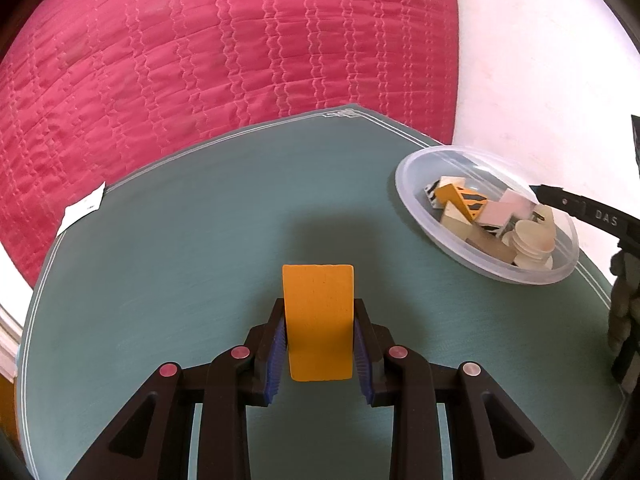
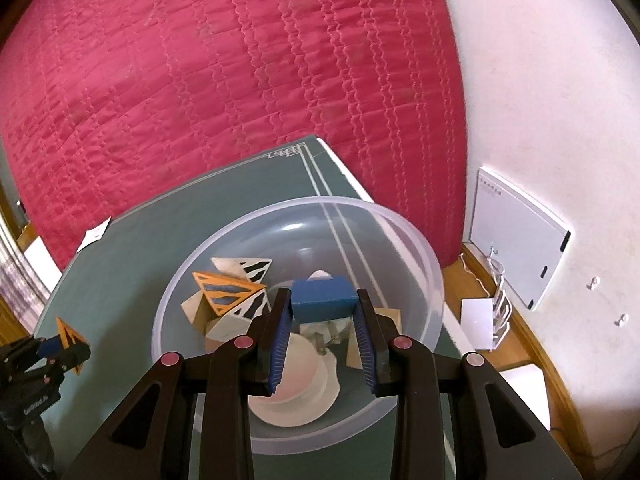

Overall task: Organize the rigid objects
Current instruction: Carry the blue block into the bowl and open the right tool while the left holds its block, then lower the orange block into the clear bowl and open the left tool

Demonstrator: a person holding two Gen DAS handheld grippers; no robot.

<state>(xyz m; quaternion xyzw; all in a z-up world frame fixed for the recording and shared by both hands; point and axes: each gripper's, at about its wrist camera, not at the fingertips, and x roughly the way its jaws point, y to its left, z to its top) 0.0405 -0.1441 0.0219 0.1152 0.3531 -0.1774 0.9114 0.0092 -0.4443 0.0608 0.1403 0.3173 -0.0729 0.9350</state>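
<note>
My left gripper (image 1: 319,312) is shut on an orange wooden block (image 1: 318,320) and holds it above the green mat (image 1: 160,280). The clear plastic bowl (image 1: 408,168) with several wooden pieces sits to its right. My right gripper (image 2: 323,304) is shut on a blue block (image 2: 323,297) and holds it over the bowl (image 2: 400,236). Inside the bowl lie striped triangular blocks (image 2: 228,292) and pale round discs (image 2: 304,384). The left gripper (image 2: 60,350) shows at the left edge of the right wrist view, holding the orange block seen edge-on with a striped face.
A red quilted bedspread (image 1: 200,60) lies beyond the mat. A white paper tag (image 1: 82,210) sits at the mat's left edge. A white wall (image 2: 540,100), a white flat box (image 2: 516,240) and a wooden floor strip (image 2: 520,340) lie to the right.
</note>
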